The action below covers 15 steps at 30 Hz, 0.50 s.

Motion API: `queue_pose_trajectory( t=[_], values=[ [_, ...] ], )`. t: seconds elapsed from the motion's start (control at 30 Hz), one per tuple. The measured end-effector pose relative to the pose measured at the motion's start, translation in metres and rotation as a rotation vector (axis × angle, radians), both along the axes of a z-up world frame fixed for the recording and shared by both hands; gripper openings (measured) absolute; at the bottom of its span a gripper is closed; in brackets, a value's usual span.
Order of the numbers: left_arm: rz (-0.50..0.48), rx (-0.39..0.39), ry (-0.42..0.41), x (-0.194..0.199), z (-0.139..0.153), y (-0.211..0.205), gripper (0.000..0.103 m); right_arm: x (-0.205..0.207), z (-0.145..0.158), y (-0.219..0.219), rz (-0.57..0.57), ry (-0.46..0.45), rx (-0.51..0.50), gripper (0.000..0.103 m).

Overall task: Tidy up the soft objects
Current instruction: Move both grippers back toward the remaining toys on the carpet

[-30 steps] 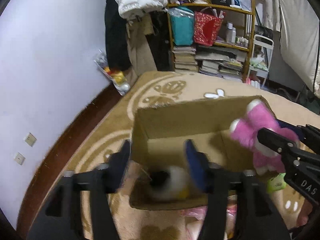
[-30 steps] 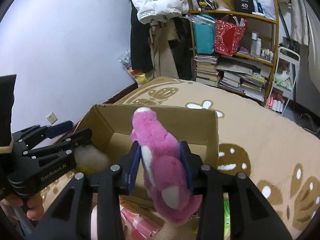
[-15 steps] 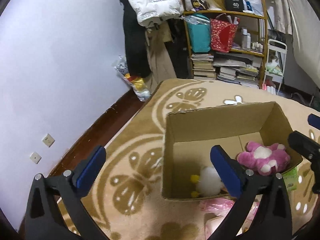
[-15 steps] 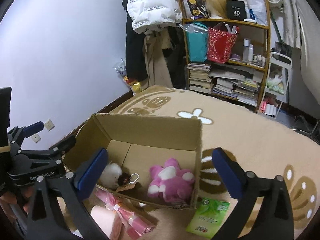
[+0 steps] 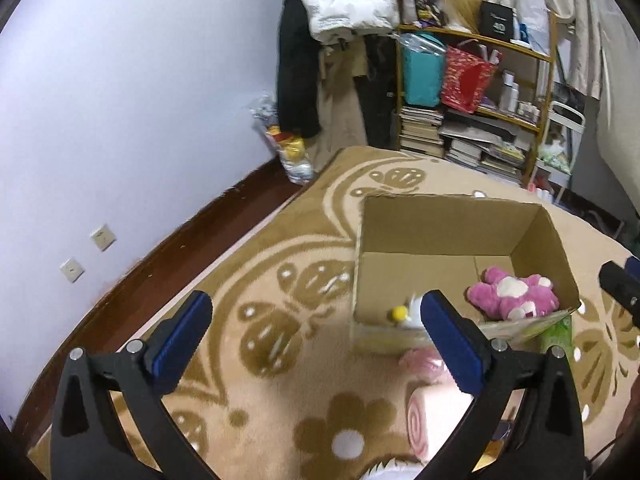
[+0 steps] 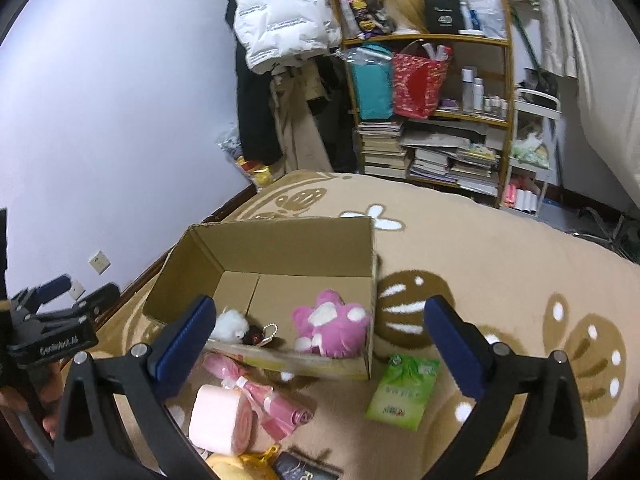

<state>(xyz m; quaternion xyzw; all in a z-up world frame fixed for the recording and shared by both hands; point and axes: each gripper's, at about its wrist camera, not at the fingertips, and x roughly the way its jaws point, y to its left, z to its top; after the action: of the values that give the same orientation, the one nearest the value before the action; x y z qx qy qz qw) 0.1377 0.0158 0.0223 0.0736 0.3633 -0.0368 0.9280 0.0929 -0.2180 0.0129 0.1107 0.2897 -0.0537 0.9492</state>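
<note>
Tongs wide and empty on both sides: left tongs point(image 5: 316, 334), right tongs point(image 6: 320, 338). Pink plush point(image 6: 330, 324) and white plush point(image 6: 231, 324) already lie in the cardboard box point(image 6: 280, 244). Next, lower onto the pink towel roll point(image 6: 218, 420) just outside, gripping its middle squarely.

One cardboard box point(image 6: 280, 248), two plush toys inside it, pink point(image 6: 330, 324) and white point(image 6: 230, 324), one pink roll point(image 6: 218, 420), one green packet point(image 6: 402, 390) in front of it

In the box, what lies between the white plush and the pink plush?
In the right wrist view, a small dark keychain toy with a bead chain lies between the white plush and the pink plush.
</note>
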Motion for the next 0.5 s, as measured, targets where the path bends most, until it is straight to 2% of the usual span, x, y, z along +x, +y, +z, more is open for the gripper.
queue_pose_trajectory(
  t=[0.2,0.5],
  values=[
    [-0.025,-0.027,0.043,-0.028,-0.004,0.005,0.103,-0.023,-0.011,0.01,-0.003,0.038,0.05,0.103],
    [-0.029,-0.042,0.135,-0.064,-0.016,0.017,0.103,-0.047,-0.032,0.036,0.036,0.112,0.039,0.103]
  ],
)
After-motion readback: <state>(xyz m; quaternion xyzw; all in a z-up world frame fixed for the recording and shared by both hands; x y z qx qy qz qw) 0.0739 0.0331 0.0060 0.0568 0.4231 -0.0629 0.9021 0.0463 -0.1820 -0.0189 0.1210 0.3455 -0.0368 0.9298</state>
